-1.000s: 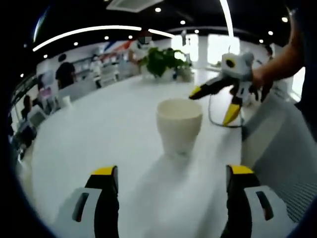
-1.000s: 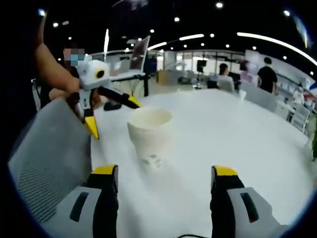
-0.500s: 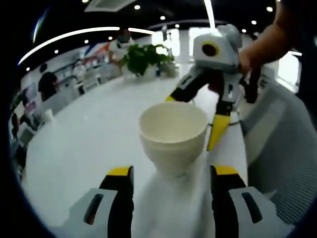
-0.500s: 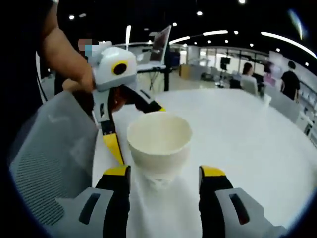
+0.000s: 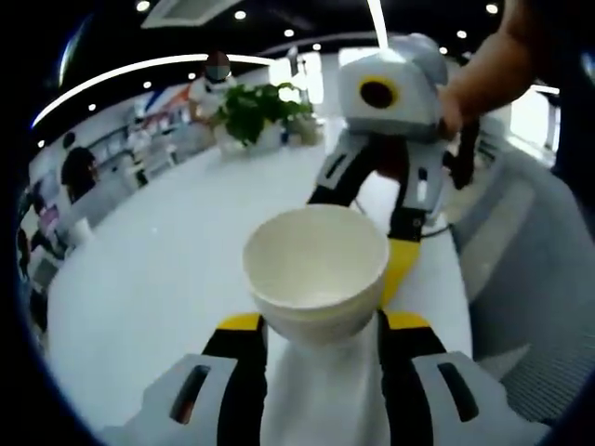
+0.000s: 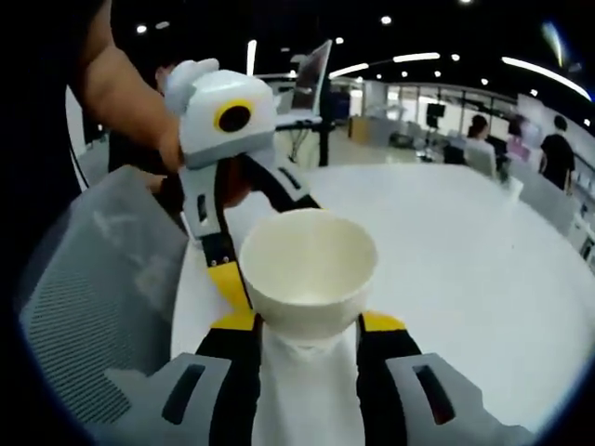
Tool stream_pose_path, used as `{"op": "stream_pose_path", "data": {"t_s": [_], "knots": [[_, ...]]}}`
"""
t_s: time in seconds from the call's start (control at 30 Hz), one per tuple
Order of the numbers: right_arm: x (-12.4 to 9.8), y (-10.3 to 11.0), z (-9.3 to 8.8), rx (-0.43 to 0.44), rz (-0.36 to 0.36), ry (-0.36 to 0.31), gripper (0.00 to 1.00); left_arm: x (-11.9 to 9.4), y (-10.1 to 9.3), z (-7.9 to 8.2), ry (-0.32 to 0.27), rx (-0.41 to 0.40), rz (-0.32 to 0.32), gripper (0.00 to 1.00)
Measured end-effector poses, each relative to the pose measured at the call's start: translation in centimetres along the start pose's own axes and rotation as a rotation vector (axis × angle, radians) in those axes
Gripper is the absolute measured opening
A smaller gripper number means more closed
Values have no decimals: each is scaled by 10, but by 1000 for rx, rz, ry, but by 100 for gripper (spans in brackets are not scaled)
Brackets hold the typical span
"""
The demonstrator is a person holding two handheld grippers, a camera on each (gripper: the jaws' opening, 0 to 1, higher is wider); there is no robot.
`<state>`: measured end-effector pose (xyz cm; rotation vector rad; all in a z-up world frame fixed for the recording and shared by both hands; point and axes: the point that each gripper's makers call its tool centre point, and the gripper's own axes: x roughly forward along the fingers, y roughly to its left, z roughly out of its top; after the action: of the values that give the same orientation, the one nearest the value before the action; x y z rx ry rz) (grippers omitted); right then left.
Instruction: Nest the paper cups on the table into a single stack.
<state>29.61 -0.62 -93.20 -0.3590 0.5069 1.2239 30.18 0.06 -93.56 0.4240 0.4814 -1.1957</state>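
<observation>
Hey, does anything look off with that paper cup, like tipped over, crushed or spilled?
Nothing stands out. The paper cup stands upright on the white table, its rim round and undented, nothing spilled. The left gripper and right gripper both close in around its base.

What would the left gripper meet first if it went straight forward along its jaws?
The cup, which already sits between the left gripper jaws at their tips. Beyond it comes the right gripper, seemingly just behind the cup on its far side, though depth there is hard to judge.
</observation>
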Motion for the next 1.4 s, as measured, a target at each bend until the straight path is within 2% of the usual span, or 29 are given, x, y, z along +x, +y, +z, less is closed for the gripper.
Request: {"op": "stream_pose_path", "data": {"t_s": [0.07, 0.1, 0.27, 0.5, 0.83, 1.03, 1.23, 1.4], "knots": [[0, 0, 0, -2, 3, 0, 36, 0, 0, 0, 3, -1, -6, 44], [0, 0, 0, -4, 5, 0, 36, -1, 0, -1, 5, 4, -6, 40], [0, 0, 2, -10, 15, 9, 36, -2, 4, 0, 18, 13, -13, 39], [-1, -18, 9, -13, 12, 10, 36, 0, 20, 10, 26, 12, -12, 39], [3, -71, 24, -16, 13, 10, 36, 14, 69, 29, 43, 4, -16, 38], [13, -103, 24, -46, 18, 40, 35, 25, 97, 30, 52, 22, -22, 38], [23, -130, 28, -52, 25, 68, 35, 35, 127, 31, 54, 3, -30, 38], [31, -154, 34, -33, 29, 67, 35, 40, 152, 33, 65, 1, -31, 38]]}}
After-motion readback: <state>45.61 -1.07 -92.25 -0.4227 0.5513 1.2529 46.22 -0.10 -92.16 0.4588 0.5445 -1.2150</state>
